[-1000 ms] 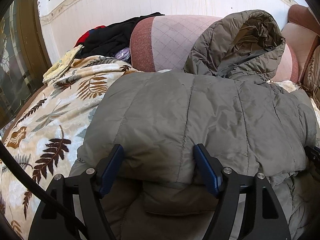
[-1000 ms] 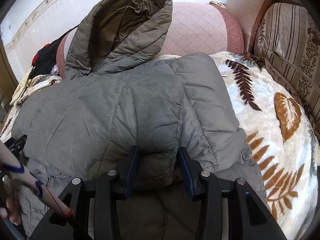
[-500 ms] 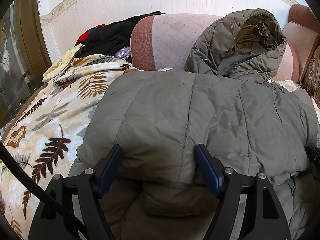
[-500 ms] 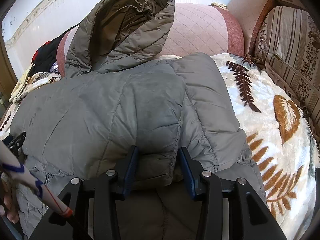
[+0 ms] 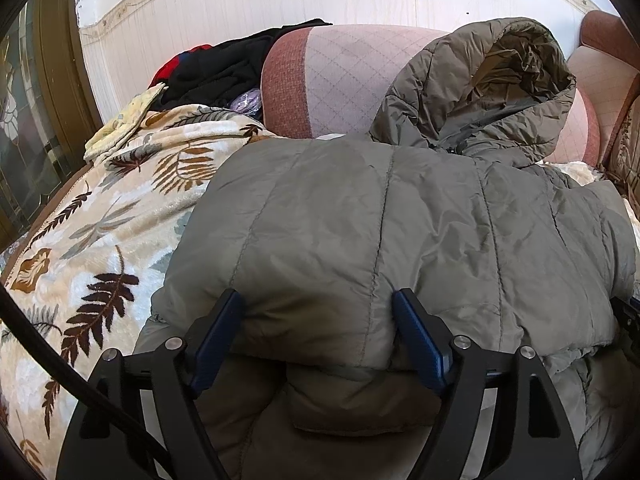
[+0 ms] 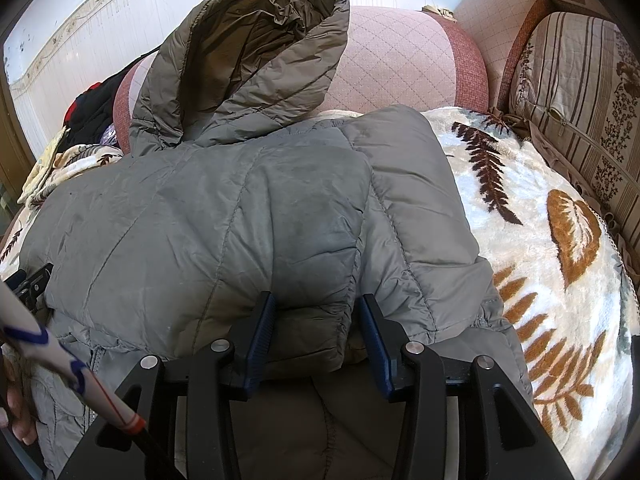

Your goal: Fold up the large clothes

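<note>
1. A white wall (image 5: 248, 12) with a patterned border strip rises behind a sofa whose pink quilted backrest (image 5: 352, 76) has brick-red ends.
2. A cream blanket (image 5: 92, 240) printed with brown fern leaves covers the sofa seat, showing on both sides of the jacket.
3. An olive-grey puffer jacket (image 5: 360, 224) lies across the blanket at the middle of the seat, its lower part folded up over its body so that a thick doubled edge faces the onlooker.
4. The jacket's hood (image 6: 256, 48) stands open above the jacket, propped against the backrest.
5. The left gripper (image 5: 318, 334) straddles the doubled edge toward the jacket's left side; its blue-padded fingers (image 5: 420, 340) stand wide and are spreading, with a thick roll of jacket bulging between them and touching both pads.
6. The right gripper (image 6: 314, 332) has the doubled edge toward the jacket's right side; its fingers (image 6: 260, 332) are about half parted and pinch a narrower wad of padding, which fills the gap between them.
7. Left of the jacket, past the backrest's end, a heap of black and red clothes (image 5: 224, 68) sits beyond the blanket, with a pale yellow cloth (image 5: 124, 120) just beside it.
8. Right of the jacket, a striped, flower-patterned cushion (image 6: 580, 92) leans at the sofa's end.
9. A white, blue-marked sleeve (image 6: 60, 360) crosses the corner nearest the jacket's left hem in the right wrist view.
</note>
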Motion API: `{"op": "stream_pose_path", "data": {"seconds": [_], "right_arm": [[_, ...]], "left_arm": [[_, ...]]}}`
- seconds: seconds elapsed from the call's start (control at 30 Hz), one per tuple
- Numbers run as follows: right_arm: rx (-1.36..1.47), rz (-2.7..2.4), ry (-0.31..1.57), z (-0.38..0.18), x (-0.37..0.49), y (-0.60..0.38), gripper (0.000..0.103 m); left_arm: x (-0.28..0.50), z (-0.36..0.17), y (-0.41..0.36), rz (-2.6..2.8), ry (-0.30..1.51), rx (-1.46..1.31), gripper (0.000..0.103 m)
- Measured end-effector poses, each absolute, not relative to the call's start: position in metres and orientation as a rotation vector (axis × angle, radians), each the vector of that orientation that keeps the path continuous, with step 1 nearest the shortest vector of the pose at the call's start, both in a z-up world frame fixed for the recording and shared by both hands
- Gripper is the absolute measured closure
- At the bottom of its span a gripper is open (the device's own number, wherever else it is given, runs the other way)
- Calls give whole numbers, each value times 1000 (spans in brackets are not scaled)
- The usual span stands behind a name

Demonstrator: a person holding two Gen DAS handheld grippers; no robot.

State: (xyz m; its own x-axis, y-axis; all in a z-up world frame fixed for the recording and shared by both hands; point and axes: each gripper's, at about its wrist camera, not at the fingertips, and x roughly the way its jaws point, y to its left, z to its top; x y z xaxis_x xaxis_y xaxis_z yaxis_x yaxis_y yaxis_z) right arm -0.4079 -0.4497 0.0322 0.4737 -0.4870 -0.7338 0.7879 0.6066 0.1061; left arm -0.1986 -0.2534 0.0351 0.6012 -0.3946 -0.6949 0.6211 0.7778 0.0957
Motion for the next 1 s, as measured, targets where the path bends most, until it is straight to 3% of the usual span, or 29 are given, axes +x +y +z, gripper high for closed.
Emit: {"op": "stream_pose_path", "data": {"seconds": [0.3,0.47,1.0], "right_arm": [[546,-772,693,35,-420,-454,54],[623,-777,700,65,-442,-439,53],[429,-742,682,270,-407,-394,50]], "left_arm": [[-196,39,-252,-612,722,341,24],[-201,51,-243,-631,711,345,24],[-190,78,-222,-685,734,192,24]]}}
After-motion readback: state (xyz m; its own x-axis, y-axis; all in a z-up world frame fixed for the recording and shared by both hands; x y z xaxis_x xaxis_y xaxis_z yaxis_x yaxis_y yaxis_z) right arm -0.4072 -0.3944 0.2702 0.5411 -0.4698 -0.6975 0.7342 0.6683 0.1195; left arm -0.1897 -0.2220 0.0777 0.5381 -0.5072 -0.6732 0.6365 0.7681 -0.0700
